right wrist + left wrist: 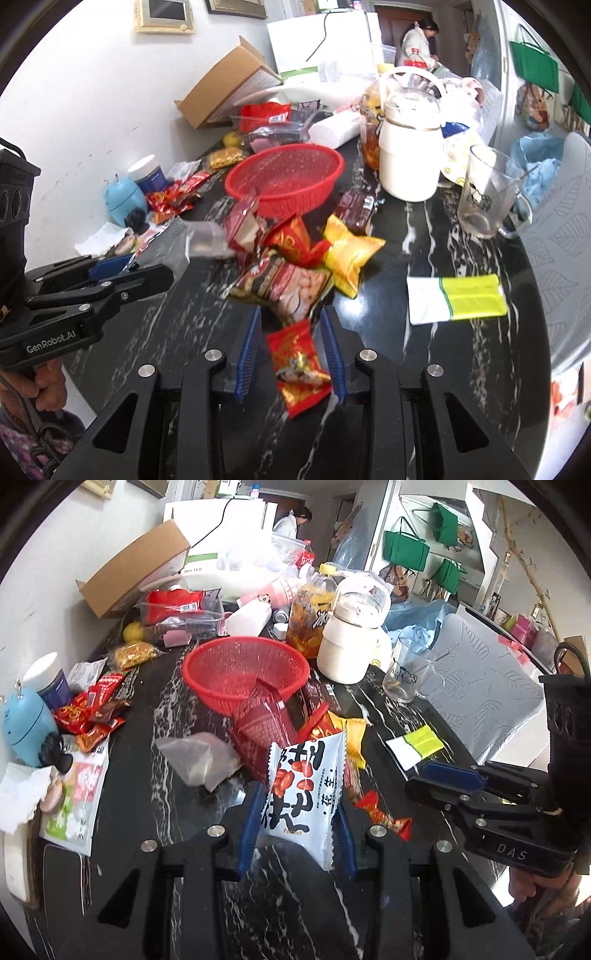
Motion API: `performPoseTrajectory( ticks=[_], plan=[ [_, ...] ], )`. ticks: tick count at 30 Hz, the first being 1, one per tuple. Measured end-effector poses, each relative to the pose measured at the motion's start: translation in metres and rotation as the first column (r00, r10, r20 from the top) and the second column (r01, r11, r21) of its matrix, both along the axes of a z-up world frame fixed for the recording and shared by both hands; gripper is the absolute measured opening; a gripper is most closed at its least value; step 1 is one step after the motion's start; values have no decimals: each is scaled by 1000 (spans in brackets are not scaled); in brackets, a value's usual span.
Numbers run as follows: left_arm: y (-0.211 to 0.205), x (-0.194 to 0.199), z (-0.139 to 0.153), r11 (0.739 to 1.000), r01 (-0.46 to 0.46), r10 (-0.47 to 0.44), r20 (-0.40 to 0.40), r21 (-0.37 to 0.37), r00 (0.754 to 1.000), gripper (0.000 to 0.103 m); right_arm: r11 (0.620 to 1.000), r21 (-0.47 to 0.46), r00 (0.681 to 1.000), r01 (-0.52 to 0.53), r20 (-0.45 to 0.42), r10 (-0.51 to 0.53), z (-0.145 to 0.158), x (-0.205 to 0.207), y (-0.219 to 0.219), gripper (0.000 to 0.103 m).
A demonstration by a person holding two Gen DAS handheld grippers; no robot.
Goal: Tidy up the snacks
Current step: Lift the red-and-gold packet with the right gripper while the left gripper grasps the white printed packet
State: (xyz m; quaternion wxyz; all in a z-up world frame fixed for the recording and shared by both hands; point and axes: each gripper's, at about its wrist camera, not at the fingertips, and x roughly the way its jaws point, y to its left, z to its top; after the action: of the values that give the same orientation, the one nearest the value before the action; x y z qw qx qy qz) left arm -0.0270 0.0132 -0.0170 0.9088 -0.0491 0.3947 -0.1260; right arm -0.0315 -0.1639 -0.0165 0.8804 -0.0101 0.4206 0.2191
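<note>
Left gripper [297,821]: your jaws are clenched on the white peanut packet [304,797], lifted clear of the bench [147,775].
Right gripper [293,350]: your jaws grasp the small red snack packet [299,365], its lower end hanging between them.
Red basket [284,179]: it sits on the bench beyond the loose snacks.
Snack pile [295,266]: red, yellow and brown packets lie just in front of the basket.

white peanut packet [303,794] upright, red basket [245,672] behind

left tongs [299,825] clamping white peanut packet [304,794]
</note>
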Motion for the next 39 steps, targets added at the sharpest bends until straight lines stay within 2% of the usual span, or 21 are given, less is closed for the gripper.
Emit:
performPoseTrajectory(
  ticks=[2, 4, 6, 11, 22, 25, 29, 31, 32, 33, 39],
  plan=[
    [1, 1, 1, 1000, 1, -1, 3, -1, 1000, 36, 1000, 4, 1000, 1, -9, -1, 0, 4, -1, 33],
    [2, 2, 0, 1000, 0, 0, 2, 5, 1000, 36, 1000, 2, 1000, 0, -20, 0, -2, 5, -2, 40],
    [2, 2, -2, 1000, 0, 0, -8, 5, 1000, 36, 1000, -4, 999, 6, -36, -6, -6, 4, -2, 64],
    [6, 1, -13, 1000, -3, 3, -47, 1, 999, 36, 1000, -25, 996, 1, -89, -3, -23, 3, -1, 70],
    [12, 1, -34, 1000, -29, 27, -119, -9, 992, 36, 996, -75, 982, -42, -189, 27, -65, 12, 9, 70],
    [13, 2, -36, 999, -37, 37, -125, -2, 991, 36, 993, -103, 981, -51, -193, 30, -71, 13, 14, 66],
    [15, 5, -39, 999, -46, 45, -134, -2, 990, 36, 989, -137, 982, -53, -189, 26, -77, 15, 16, 48],
    [16, 6, -40, 999, -49, 47, -137, -7, 989, 36, 989, -132, 983, -64, -181, 39, -77, 15, 16, 46],
    [16, 7, -40, 999, -49, 48, -138, -8, 989, 36, 989, -130, 983, -67, -176, 44, -76, 14, 17, 41],
    [16, 8, -40, 999, -49, 47, -138, -9, 989, 36, 990, -122, 984, -73, -169, 52, -75, 13, 17, 28],
    [15, 8, -35, 999, -41, 40, -124, -10, 991, 36, 993, -93, 985, -74, -163, 58, -71, 11, 15, 26]
  ],
)
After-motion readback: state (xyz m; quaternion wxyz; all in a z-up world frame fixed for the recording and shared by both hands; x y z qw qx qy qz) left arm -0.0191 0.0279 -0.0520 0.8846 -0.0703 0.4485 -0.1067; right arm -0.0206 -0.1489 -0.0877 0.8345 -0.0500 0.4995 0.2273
